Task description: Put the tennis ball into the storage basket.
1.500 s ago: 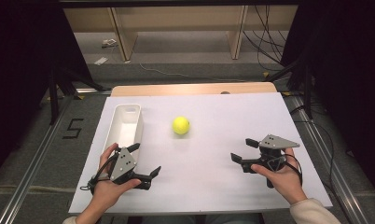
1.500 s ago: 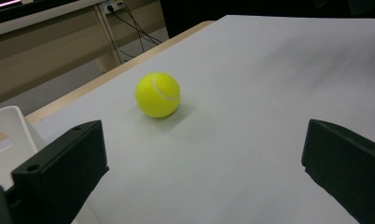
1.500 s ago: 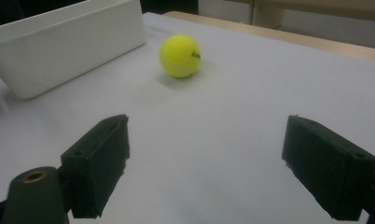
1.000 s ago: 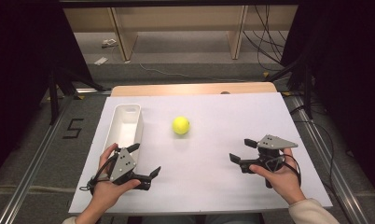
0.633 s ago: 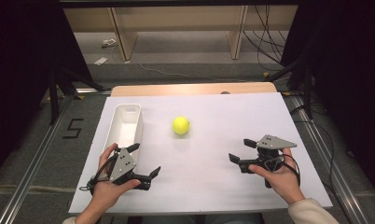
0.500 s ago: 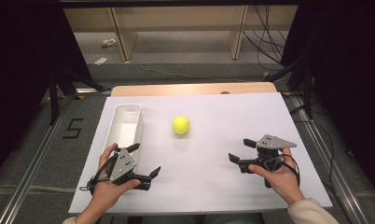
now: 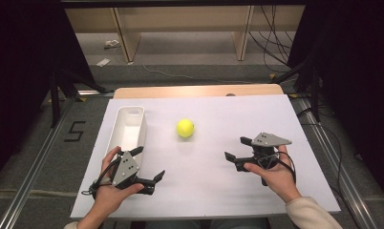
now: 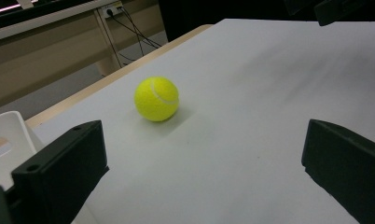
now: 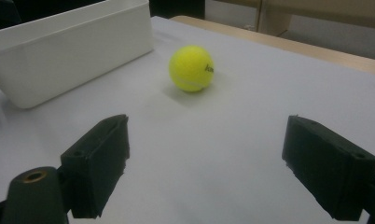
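Tennis ball, bright yellow and fuzzy (image 7: 185, 128), sits near the middle of the high view on the white tabletop (image 7: 218, 181), just right of the long white plastic bin (image 7: 128, 128) and apart from it. Left gripper (image 7: 149, 164), at lower left, has its black jaws spread wide with nothing between them. Right gripper (image 7: 237, 149), at lower right, is likewise wide apart and empty, aimed toward the ball.
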Available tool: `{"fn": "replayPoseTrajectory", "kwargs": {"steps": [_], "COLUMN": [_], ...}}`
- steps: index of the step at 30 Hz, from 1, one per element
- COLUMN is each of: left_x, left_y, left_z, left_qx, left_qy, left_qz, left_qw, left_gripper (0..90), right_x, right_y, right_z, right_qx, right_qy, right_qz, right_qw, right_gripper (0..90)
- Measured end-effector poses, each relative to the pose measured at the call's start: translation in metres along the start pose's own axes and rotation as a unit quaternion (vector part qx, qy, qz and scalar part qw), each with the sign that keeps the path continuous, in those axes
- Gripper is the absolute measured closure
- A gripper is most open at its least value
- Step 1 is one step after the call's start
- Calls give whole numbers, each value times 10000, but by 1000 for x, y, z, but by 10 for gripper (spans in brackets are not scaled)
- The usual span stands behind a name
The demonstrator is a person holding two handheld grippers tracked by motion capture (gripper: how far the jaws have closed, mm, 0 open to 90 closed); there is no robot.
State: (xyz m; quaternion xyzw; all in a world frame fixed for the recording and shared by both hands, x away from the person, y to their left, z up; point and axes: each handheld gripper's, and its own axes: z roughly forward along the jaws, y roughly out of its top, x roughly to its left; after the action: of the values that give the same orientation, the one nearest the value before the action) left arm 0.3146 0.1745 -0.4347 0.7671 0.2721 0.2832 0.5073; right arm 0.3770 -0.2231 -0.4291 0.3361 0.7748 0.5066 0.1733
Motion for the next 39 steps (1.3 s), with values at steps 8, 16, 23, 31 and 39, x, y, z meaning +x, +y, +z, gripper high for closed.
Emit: {"fn": "replayPoseTrajectory", "kwargs": {"steps": [8,16,23,31,39], "left_x": [0,0,0,0,0], "left_y": [1,1,1,1,1], "left_z": [0,0,0,0,0], "left_qx": [-7,-12,-17,-25,-27], "left_qy": [-2,15,6,5,0], "left_qz": [3,14,20,14,33], "left_qw": [10000,10000,10000,10000,10000], "left_gripper": [0,0,0,0,0], "right_x": [7,10,11,14,15], "right_y": [12,20,26,32,35], "right_z": [22,37,49,61,69], "right_qx": [17,19,-14,-31,-3], "right_qy": [122,155,126,128,122], "right_qz": [-106,-139,-139,-184,-207], "right_qw": [9999,9998,9998,9997,9997], "right_gripper": [156,155,154,154,154]}}
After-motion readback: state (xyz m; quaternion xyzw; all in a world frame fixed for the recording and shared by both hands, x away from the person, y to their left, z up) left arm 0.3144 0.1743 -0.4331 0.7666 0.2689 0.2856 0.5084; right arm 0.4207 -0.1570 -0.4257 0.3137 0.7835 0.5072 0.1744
